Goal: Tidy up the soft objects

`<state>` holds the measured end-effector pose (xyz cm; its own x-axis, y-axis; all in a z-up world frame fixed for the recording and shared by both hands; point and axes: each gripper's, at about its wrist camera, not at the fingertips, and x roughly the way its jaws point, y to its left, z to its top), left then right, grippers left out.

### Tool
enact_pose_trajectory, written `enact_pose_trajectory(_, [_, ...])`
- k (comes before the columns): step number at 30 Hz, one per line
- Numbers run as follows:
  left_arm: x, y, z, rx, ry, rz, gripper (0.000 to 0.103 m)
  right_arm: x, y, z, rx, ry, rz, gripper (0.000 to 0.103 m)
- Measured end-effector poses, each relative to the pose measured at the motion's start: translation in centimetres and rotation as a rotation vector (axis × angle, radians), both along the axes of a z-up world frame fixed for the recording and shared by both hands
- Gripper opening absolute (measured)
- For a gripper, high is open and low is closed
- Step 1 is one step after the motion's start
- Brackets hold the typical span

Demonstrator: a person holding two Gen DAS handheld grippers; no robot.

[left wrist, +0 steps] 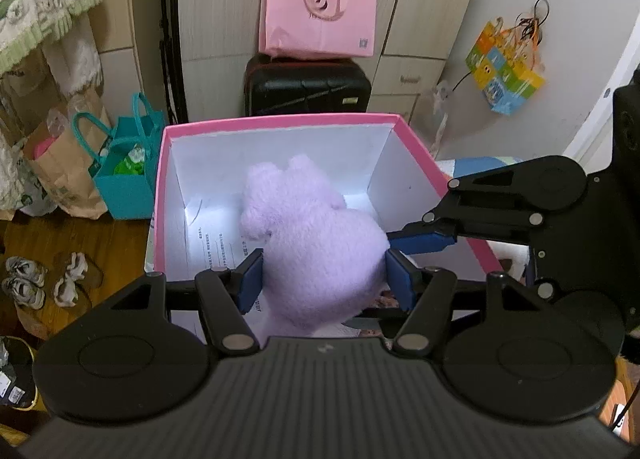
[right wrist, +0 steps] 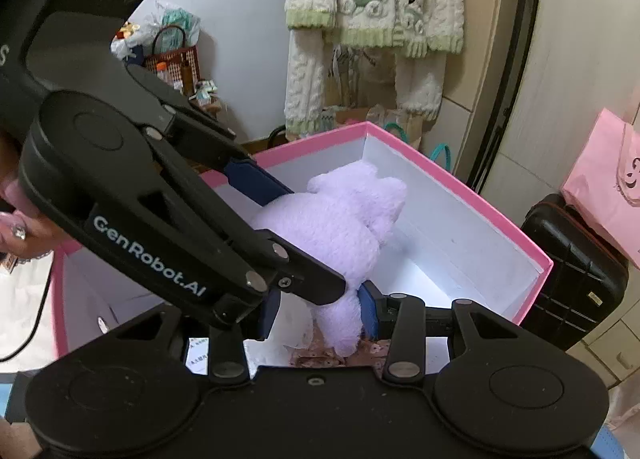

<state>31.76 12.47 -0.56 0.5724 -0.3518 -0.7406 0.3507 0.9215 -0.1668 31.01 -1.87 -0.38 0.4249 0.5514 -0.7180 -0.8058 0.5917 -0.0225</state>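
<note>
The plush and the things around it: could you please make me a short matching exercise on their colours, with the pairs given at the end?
Things:
1. plush
2. box rim
3. suitcase
4. tote on the floor

Colours:
A. black
B. teal
C. lilac
D. pink

Pairs: 1-C, 2-D, 3-A, 4-B.

The plush sits in the box, with the left gripper and the right gripper both shut on it.
</note>
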Motion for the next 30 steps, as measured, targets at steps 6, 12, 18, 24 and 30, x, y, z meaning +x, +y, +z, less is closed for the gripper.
enact_pose_trajectory(6, [0.5, -0.3, -0.6, 0.030, -0.009, 0.003, 0.066, 0.9, 0.4, -0.6, -0.056, 0.010, 0.014, 0.048])
enact_pose_trajectory(12, [0.1, -0.6, -0.3, 0.109, -0.055, 0.014, 0.074, 0.6, 0.6, -0.8, -0.066, 0.009, 0.018, 0.054])
enact_pose_trajectory(18, [-3.1, -0.2, 1.9, 0.130, -0.131, -0.021, 0.075, -1.3, -0.4, 0.4, -0.040, -0.014, 0.009, 0.058])
enact_pose_trajectory(24, [-6.5, 0.0, 4.1, 0.083, -0.120, -0.028, 0.075, -4.7, -1.8, 2.6, -0.031, -0.072, 0.001, 0.059])
enact_pose_trajectory(30, [-9.8, -0.4, 5.6, 0.019, -0.086, -0.050, 0.075, -8.7, -3.6, 4.5, -0.044, -0.110, -0.019, 0.061])
